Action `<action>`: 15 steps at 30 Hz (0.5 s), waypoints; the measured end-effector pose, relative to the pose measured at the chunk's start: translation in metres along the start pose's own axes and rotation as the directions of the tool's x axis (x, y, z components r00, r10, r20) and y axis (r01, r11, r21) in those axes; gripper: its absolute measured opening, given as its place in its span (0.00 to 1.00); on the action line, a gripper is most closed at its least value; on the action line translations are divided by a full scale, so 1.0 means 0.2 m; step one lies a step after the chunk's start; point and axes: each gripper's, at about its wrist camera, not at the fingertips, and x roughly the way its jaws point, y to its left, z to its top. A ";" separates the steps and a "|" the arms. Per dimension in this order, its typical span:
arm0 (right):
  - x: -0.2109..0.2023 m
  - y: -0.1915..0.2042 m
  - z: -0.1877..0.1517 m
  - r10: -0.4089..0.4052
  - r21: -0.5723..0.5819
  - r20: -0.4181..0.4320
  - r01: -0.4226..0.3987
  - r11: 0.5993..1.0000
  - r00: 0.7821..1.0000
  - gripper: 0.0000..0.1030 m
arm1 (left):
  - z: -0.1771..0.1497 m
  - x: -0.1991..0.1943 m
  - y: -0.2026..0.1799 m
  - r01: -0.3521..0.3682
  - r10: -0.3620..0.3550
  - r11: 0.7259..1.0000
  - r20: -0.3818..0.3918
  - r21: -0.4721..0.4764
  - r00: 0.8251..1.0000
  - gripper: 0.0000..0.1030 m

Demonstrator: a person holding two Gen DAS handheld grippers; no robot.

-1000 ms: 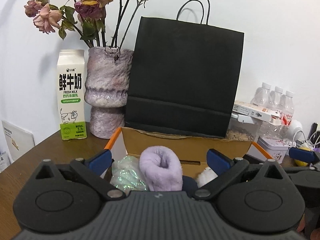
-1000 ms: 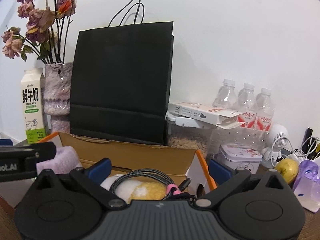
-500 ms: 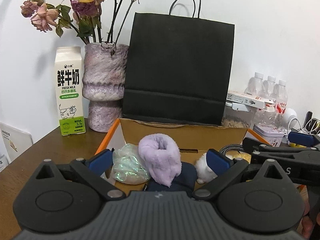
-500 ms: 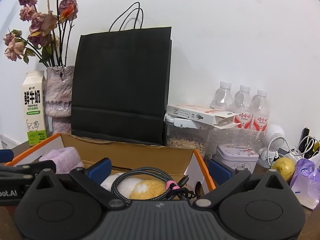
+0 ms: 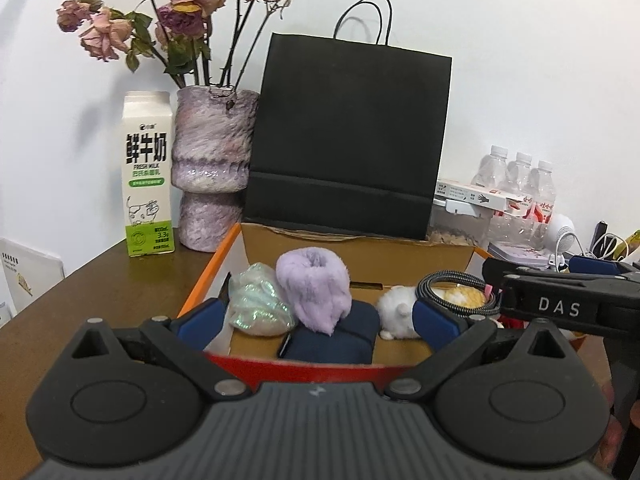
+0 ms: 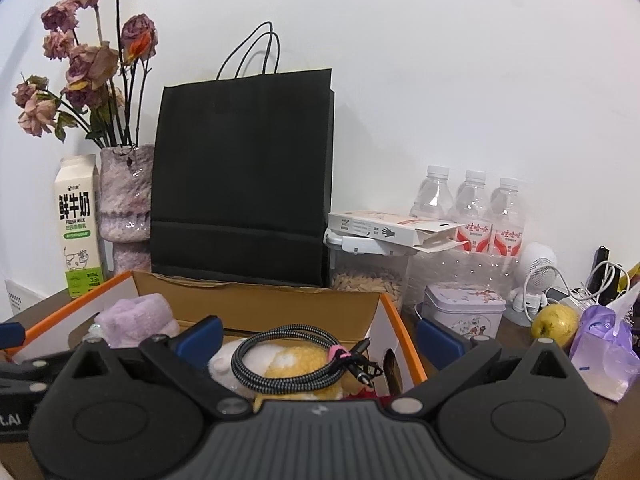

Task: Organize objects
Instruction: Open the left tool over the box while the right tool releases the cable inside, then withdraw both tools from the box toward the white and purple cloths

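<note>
White wall, brown wooden table (image 5: 100, 276) | cardboard box (image 5: 360, 250) centre frame: fuzzy lilac roll (image 5: 316, 280), braided coiled cable (image 6: 296, 356) | my left gripper (image 5: 316, 318) and right gripper (image 6: 318, 336) both spread, empty | lower right, right view only: yellow pear (image 6: 554, 320)

An orange-edged cardboard box (image 5: 208, 276) holds a lilac fuzzy roll (image 5: 314, 288), an iridescent mint pouch (image 5: 258, 304), a navy case (image 5: 332, 340) and a black-and-white braided cable (image 6: 288, 360) on a yellow-and-white plush (image 6: 296, 364). Behind stand a black bag (image 5: 348, 136), a mottled purple vase (image 5: 212, 168) and a white-and-green milk carton (image 5: 148, 172) on the brown counter (image 5: 100, 284).
</note>
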 end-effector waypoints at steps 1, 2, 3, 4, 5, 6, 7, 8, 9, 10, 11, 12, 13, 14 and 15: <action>-0.02 0.00 0.00 0.000 0.003 0.000 0.000 1.000 1.000 1.00 | -0.01 -0.01 0.00 -0.004 0.004 1.000 0.000 0.000 1.000 1.00; -0.03 0.00 -0.01 -0.001 0.006 0.000 0.001 1.000 1.000 1.00 | -0.01 -0.03 0.01 -0.006 0.006 1.000 0.001 -0.002 1.000 1.00; -0.05 -0.01 -0.01 -0.001 0.009 0.000 0.001 1.000 1.000 1.00 | -0.02 -0.05 0.01 -0.008 0.008 1.000 0.001 -0.004 1.000 1.00; -0.06 -0.01 -0.02 -0.001 0.012 -0.001 0.001 1.000 1.000 1.00 | -0.03 -0.07 0.01 -0.011 0.011 1.000 0.002 -0.003 1.000 1.00; -0.08 -0.01 -0.02 -0.001 0.014 -0.001 0.001 1.000 1.000 1.00 | -0.03 -0.08 0.01 -0.011 0.011 1.000 0.002 -0.003 1.000 1.00; -0.10 -0.01 -0.03 -0.001 0.016 -0.001 0.001 1.000 1.000 1.00 | -0.04 -0.10 0.01 -0.008 0.008 1.000 0.001 -0.003 1.000 1.00; -0.12 -0.01 -0.03 0.000 0.016 0.000 0.000 1.000 1.000 1.00 | -0.05 -0.12 0.01 -0.009 0.009 1.000 0.000 -0.001 1.000 1.00; -0.14 -0.01 -0.03 0.000 0.016 0.001 0.000 1.000 1.000 1.00 | -0.05 -0.14 0.01 -0.009 0.009 1.000 0.000 0.001 1.000 1.00; -0.16 -0.01 -0.04 0.000 0.016 0.003 0.000 1.000 1.000 1.00 | -0.06 -0.15 0.01 -0.007 0.007 1.000 -0.001 0.002 1.000 1.00; -0.19 -0.01 -0.04 0.000 0.016 0.005 0.000 1.000 1.000 1.00 | -0.06 -0.17 0.00 -0.006 0.006 1.000 -0.001 0.002 1.000 1.00; -0.21 -0.01 -0.05 0.000 0.017 0.006 0.000 1.000 1.000 1.00 | -0.07 -0.19 0.00 -0.005 0.005 1.000 -0.001 0.003 1.000 1.00; -0.23 -0.01 -0.05 0.000 0.018 0.007 0.000 1.000 1.000 1.00 | -0.08 -0.21 0.00 -0.002 0.002 1.000 -0.001 0.004 1.000 1.00; -0.25 -0.01 -0.06 -0.001 0.019 0.008 0.001 1.000 1.000 1.00 | -0.09 -0.23 -0.01 0.001 -0.001 1.000 -0.003 0.006 1.000 1.00; -0.28 -0.01 -0.06 -0.002 0.020 0.008 0.002 1.000 1.000 1.00 | -0.10 -0.25 -0.02 0.004 -0.004 1.000 -0.005 0.008 1.000 1.00; -0.30 -0.01 -0.07 -0.004 0.022 0.008 0.004 1.000 1.000 1.00 | -0.10 -0.27 -0.02 0.008 -0.007 1.000 -0.007 0.012 1.000 1.00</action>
